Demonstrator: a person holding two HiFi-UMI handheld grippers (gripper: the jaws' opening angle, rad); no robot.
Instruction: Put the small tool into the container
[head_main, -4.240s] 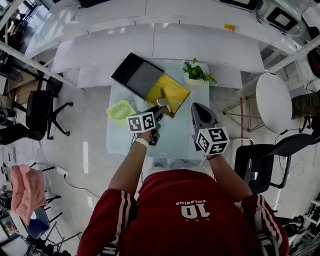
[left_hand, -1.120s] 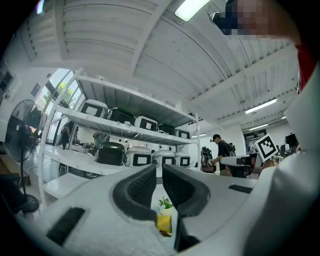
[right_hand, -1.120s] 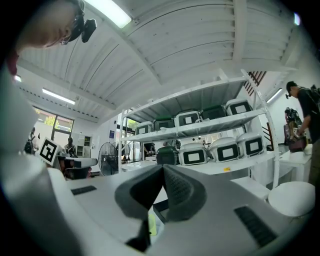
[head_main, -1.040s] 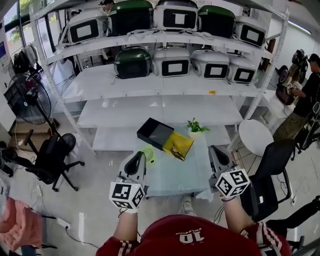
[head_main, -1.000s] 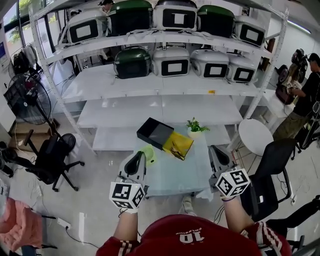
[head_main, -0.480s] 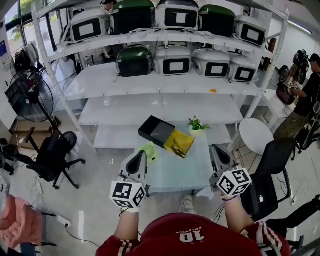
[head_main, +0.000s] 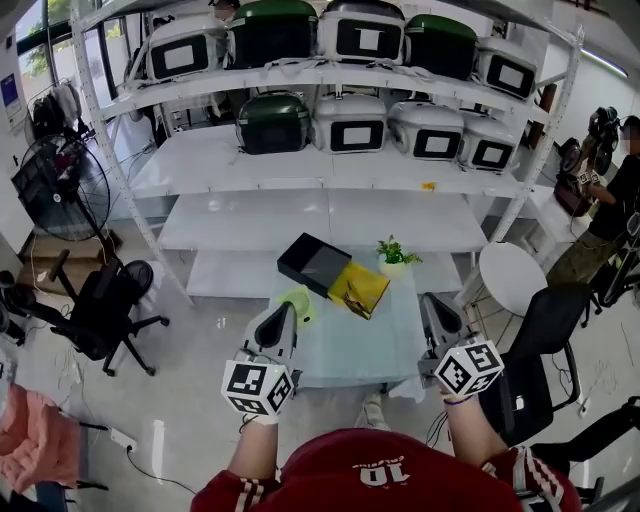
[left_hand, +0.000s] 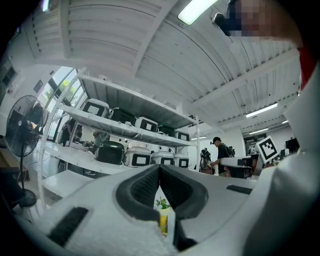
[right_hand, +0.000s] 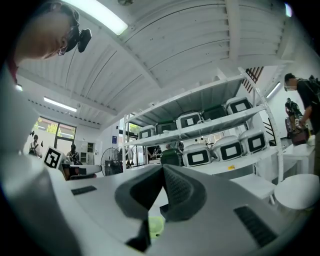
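From overhead, you hold your left gripper (head_main: 282, 310) and right gripper (head_main: 433, 300) over the table's (head_main: 350, 350) near corners. The yellow container (head_main: 357, 288) lies at its far side; the small tool is too small to make out. Left gripper view: jaws pressed together, empty. Right gripper view: jaws together, empty.

Lab or workroom by the look: white metal shelves (head_main: 330, 215) stacked with rows of boxy appliances (head_main: 352, 122), office chairs (head_main: 100, 310), standing fan (head_main: 60, 185).
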